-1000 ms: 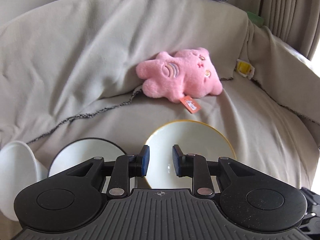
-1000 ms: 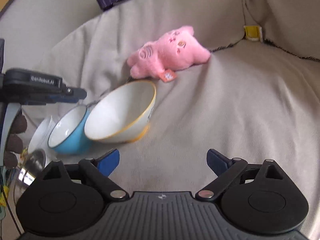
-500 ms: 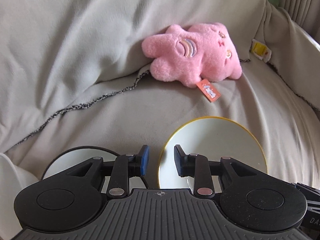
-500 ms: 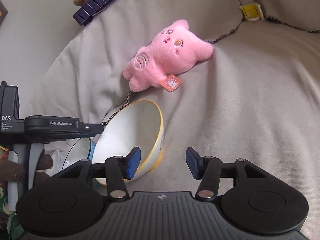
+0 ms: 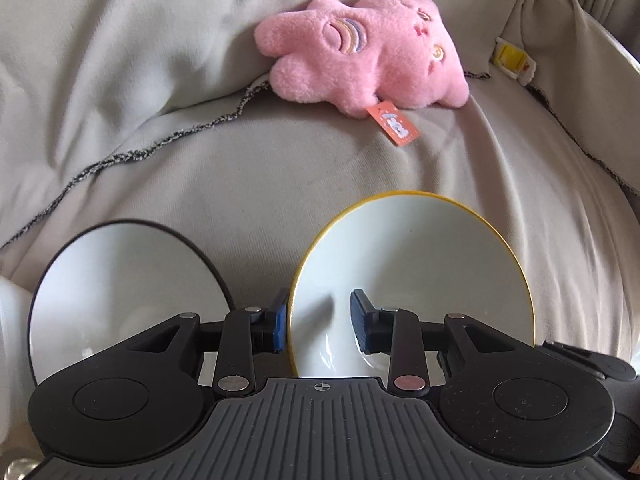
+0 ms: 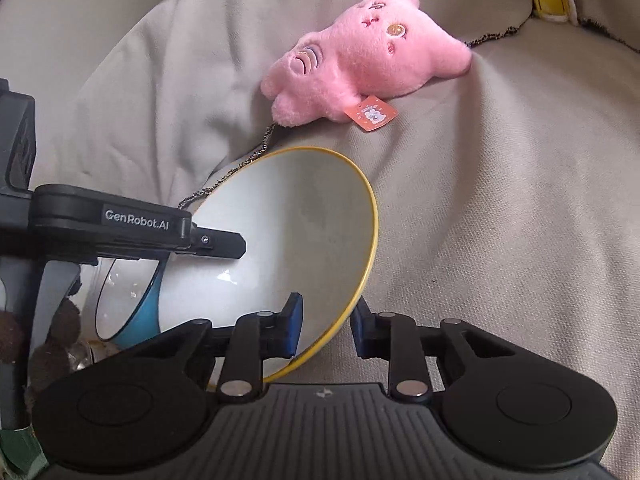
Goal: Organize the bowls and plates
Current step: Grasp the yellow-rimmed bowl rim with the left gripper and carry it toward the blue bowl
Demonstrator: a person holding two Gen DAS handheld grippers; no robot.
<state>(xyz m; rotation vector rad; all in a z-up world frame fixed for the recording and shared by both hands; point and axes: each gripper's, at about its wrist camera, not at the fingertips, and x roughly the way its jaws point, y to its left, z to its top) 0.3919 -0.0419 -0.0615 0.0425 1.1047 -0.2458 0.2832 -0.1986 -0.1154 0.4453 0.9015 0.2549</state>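
A white bowl with a yellow rim is tilted over the beige sofa cover. My left gripper straddles its left rim, one finger outside and one inside. The jaws are opening and the inner pad stands off the wall. In the right wrist view, my right gripper is shut on the right rim of the same bowl. There the left gripper reaches in from the left. A blue bowl with a dark rim and a white inside sits just left of the yellow-rimmed one.
A pink plush toy with an orange tag lies on the cover behind the bowls. A yellow label sits in the fold at the right. A white vessel shows at the left edge. A gloved hand holds the left gripper.
My right gripper came in from the right and closed on the yellow-rimmed bowl's rim. My left gripper sank closer to the bowl and its jaws widened.
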